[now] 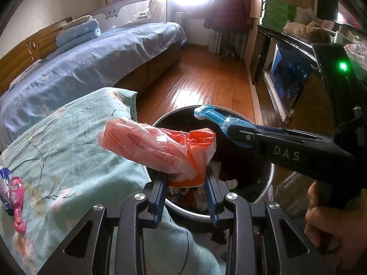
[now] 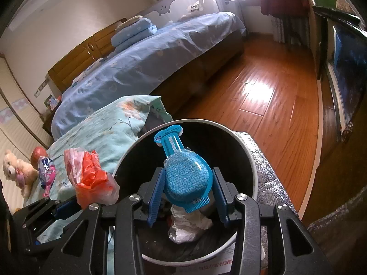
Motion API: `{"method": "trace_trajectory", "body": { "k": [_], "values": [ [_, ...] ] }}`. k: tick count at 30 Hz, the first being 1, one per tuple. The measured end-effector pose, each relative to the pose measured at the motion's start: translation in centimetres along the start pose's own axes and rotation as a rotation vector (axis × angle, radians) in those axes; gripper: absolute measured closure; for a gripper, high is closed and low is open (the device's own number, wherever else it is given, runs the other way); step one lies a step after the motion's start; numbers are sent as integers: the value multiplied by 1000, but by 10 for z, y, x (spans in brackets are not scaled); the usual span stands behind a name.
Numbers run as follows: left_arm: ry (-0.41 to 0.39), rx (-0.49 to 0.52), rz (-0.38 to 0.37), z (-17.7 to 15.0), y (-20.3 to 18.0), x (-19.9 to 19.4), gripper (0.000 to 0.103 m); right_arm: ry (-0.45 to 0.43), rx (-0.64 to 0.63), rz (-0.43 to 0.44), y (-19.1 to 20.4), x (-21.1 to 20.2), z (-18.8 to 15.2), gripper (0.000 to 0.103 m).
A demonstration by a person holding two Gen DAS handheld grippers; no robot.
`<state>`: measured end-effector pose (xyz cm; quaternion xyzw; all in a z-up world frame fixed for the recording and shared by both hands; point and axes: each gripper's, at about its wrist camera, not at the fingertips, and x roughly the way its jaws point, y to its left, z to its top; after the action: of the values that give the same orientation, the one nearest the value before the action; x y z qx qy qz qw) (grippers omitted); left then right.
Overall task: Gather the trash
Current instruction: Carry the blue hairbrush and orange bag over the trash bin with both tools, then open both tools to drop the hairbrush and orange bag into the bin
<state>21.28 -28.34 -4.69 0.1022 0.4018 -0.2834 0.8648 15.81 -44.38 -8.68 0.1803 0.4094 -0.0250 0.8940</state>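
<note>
My left gripper (image 1: 185, 178) is shut on an orange and white plastic wrapper (image 1: 158, 151) and holds it over the near left rim of the round trash bin (image 1: 268, 183). The wrapper also shows in the right wrist view (image 2: 91, 178). My right gripper (image 2: 187, 188) is shut on a blue blister pack (image 2: 183, 176) and holds it above the open bin (image 2: 250, 160). The pack also shows in the left wrist view (image 1: 218, 118). Crumpled white paper (image 2: 190, 224) and other scraps lie in the bin.
A pink and blue candy wrapper (image 1: 16, 197) lies on the teal floral bedding (image 1: 68, 149), also seen in the right wrist view (image 2: 47, 171). A teddy bear (image 2: 16, 171) and a red ball (image 2: 39, 153) sit further left. Wooden floor (image 1: 201, 75) and a blue bed (image 1: 80, 64) lie beyond.
</note>
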Motion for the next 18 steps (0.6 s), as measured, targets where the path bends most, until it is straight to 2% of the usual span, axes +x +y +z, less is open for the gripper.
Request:
{"method": "trace_trajectory", "body": {
  "k": [8, 13, 14, 15, 18],
  "values": [
    [5, 3, -3, 1, -1, 2, 71, 4, -2, -4, 2, 2, 2, 61],
    [-7, 12, 11, 1, -1, 0, 60, -1, 7, 2, 2, 1, 2, 58],
    [-8, 13, 16, 0, 0, -2, 54, -1, 11, 3, 2, 0, 2, 58],
    [-7, 9, 24, -1, 1, -4, 46, -2, 14, 5, 2, -1, 2, 54],
    [-20, -5, 33, -7, 7, -12, 44, -13, 30, 23, 3, -5, 0, 36]
  ]
}}
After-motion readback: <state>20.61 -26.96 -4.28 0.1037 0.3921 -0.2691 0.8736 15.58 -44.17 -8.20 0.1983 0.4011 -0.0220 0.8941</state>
